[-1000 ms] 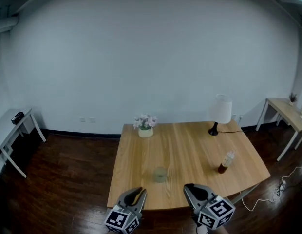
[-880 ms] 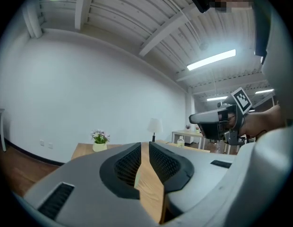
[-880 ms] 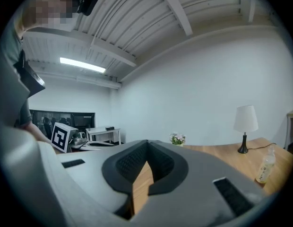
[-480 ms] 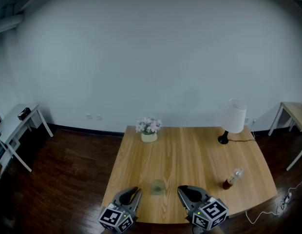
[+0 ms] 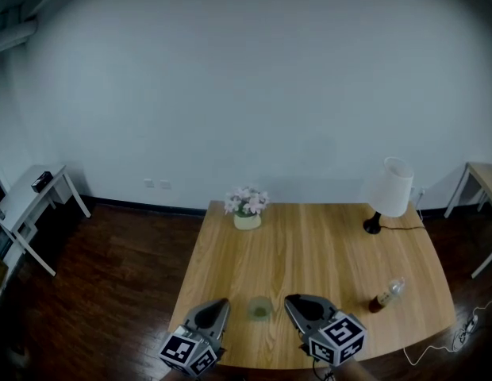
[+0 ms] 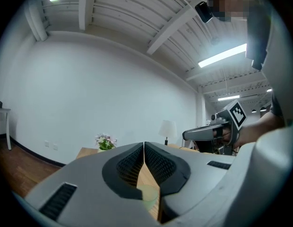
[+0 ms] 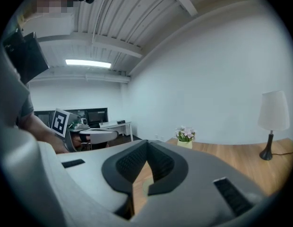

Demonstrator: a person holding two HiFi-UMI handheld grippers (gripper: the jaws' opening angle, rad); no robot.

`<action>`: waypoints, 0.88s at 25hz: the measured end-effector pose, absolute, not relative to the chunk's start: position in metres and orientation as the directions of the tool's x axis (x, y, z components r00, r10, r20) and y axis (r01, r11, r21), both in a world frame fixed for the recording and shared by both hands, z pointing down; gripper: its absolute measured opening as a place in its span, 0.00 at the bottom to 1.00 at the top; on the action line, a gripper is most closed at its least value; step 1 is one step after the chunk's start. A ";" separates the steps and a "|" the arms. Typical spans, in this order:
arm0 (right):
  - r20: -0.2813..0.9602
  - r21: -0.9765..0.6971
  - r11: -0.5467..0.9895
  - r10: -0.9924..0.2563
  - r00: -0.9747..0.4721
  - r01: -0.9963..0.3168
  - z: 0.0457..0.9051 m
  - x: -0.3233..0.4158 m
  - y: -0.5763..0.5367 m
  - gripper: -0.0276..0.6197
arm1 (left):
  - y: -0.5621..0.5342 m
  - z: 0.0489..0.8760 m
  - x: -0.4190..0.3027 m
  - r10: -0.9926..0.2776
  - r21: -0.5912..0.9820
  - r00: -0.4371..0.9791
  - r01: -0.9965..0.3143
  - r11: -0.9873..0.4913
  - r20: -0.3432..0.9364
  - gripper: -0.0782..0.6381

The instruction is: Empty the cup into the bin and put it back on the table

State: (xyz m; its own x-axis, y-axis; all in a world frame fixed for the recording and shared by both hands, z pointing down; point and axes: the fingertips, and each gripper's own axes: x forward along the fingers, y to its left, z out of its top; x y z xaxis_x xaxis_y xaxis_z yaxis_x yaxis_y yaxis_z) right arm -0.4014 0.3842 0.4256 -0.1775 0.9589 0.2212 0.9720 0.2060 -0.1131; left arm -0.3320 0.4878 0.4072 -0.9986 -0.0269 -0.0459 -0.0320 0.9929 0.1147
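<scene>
The cup [image 5: 259, 309] is a small tumbler of pale green, translucent material. It stands upright on the wooden table [image 5: 309, 244], close to the table's near edge. It sits between the two claws, just right of the tip of the left gripper [image 5: 222, 302] and just left of the tip of the right gripper [image 5: 289, 300]. It is about level with both tips and touches neither. In the left gripper view it shows low down, beyond the closed jaws, as a pale green round in the gap beneath them. In the right gripper view it shows the same way, low and just past the jaws. Whether it holds anything cannot be told.
</scene>
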 end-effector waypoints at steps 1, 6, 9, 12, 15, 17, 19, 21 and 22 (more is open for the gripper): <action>0.226 -0.114 0.207 0.958 -0.178 0.972 0.426 -0.402 0.389 0.04 | 0.492 0.407 -0.332 -0.027 0.116 -0.998 -0.033 0.993 -0.049 0.12; 0.242 -0.111 0.222 0.951 -0.190 0.969 0.436 -0.409 0.419 0.04 | 0.511 0.410 -0.333 -0.019 0.128 -0.999 -0.025 0.992 -0.043 0.12; 0.248 -0.114 0.211 0.952 -0.178 0.971 0.444 -0.412 0.439 0.04 | 0.522 0.414 -0.332 -0.013 0.131 -0.999 -0.018 0.991 -0.033 0.12; 0.248 -0.114 0.215 0.951 -0.182 0.970 0.452 -0.418 0.456 0.04 | 0.534 0.418 -0.331 -0.003 0.136 -1.000 -0.007 0.991 -0.028 0.12; 0.255 -0.118 0.219 0.949 -0.183 0.969 0.463 -0.425 0.469 0.04 | 0.542 0.425 -0.333 -0.002 0.134 -1.000 -0.004 0.991 -0.018 0.12; 0.268 -0.115 0.221 0.946 -0.184 0.968 0.472 -0.428 0.476 0.04 | 0.546 0.433 -0.335 0.005 0.132 -1.000 0.005 0.991 0.001 0.12; 0.272 -0.118 0.227 0.944 -0.189 0.967 0.478 -0.432 0.481 0.04 | 0.552 0.445 -0.340 0.023 0.132 -0.999 0.027 0.991 0.031 0.12; 0.265 -0.116 0.236 0.943 -0.199 0.965 0.481 -0.437 0.486 0.04 | 0.559 0.457 -0.345 0.045 0.152 -0.997 0.054 0.987 0.058 0.12; 0.264 -0.115 0.236 0.944 -0.199 0.965 0.483 -0.439 0.489 0.04 | 0.562 0.461 -0.346 0.052 0.170 -0.997 0.062 0.983 0.062 0.12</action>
